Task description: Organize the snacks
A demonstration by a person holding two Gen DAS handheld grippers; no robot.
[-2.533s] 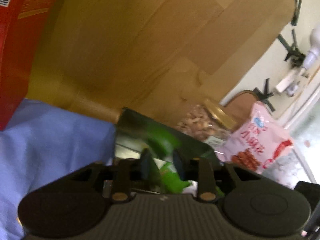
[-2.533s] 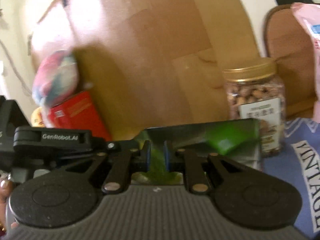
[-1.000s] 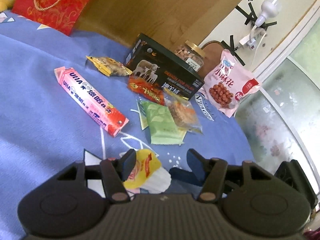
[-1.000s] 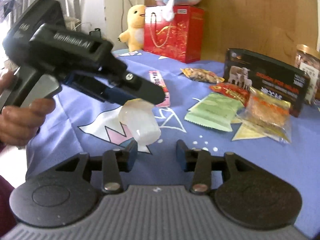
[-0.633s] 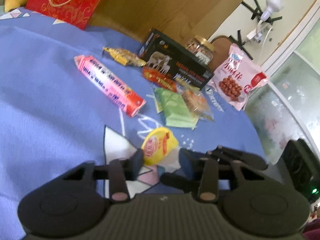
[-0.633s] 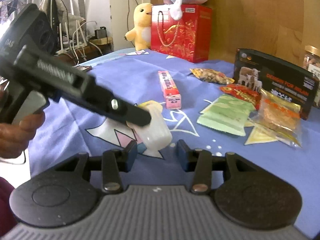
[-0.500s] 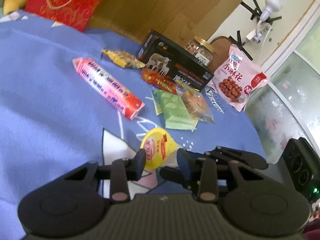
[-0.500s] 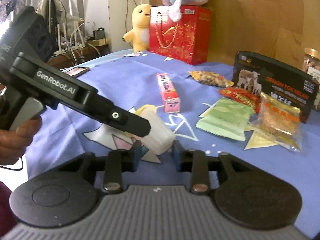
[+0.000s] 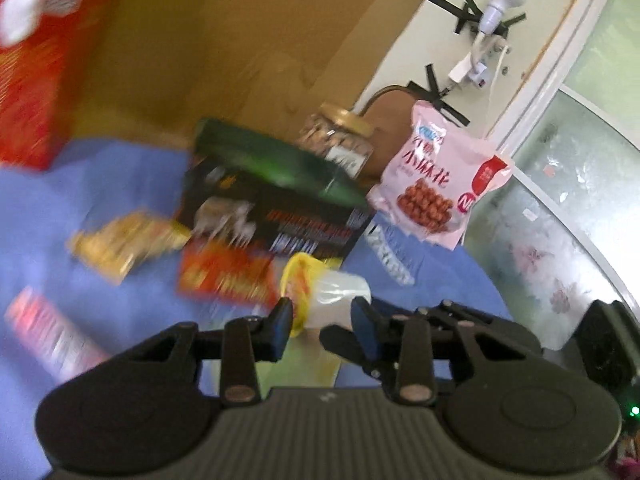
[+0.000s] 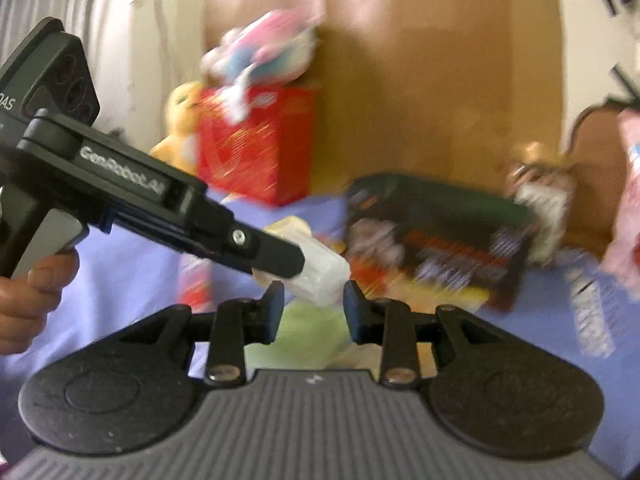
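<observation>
Wooden panelling backed a tabletop draped in blue cloth, where blurred snacks lay scattered: a dark box printed with sheep, a peanut jar behind it, a pink bag leaning beside the jar, a yellow packet and a red packet in front of the box. A red gift bag and plush toys stood at the far edge. The jelly cup, clear with a yellow lid, hung above the cloth on its side. The left hand-held gripper pinched it near the lid end, and the right hand-held gripper pinched its clear bottom end, both with jaws narrowed onto the cup. A hand held the left tool's grip.
</observation>
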